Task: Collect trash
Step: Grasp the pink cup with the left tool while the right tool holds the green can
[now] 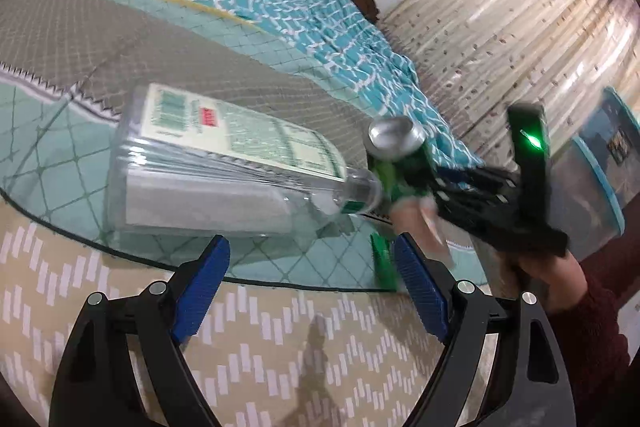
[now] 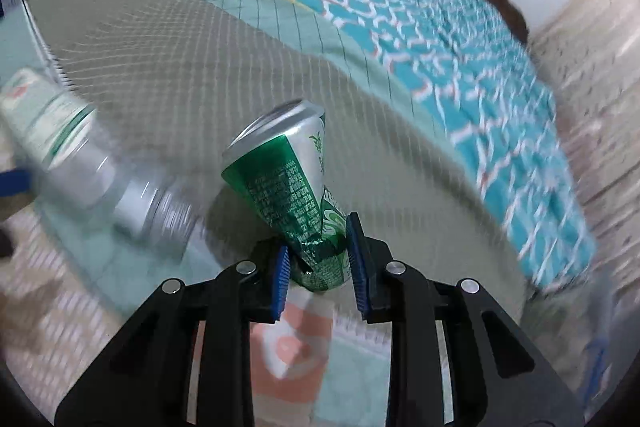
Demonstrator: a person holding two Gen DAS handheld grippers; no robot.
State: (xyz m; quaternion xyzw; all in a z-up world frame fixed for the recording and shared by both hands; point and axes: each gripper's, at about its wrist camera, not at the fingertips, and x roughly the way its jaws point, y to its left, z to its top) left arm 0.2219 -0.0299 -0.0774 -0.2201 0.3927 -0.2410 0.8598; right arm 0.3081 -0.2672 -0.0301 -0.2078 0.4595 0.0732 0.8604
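Note:
A clear glass bottle (image 1: 224, 163) with a green and white label lies on its side on the grey-and-teal quilted mat (image 1: 60, 27); it shows blurred at left in the right wrist view (image 2: 80, 163). My left gripper (image 1: 308, 267) is open, just short of the bottle. My right gripper (image 2: 318, 261) is shut on a dented green and silver can (image 2: 292, 179), held above the mat. In the left wrist view the can (image 1: 394, 139) and right gripper (image 1: 404, 187) hang beside the bottle's neck.
A teal patterned cloth (image 1: 340, 27) lies bunched at the mat's far side. A clear plastic bin with a blue rim (image 1: 592, 179) stands on the wooden floor at right. A beige patterned rug (image 1: 280, 347) lies in front of the mat.

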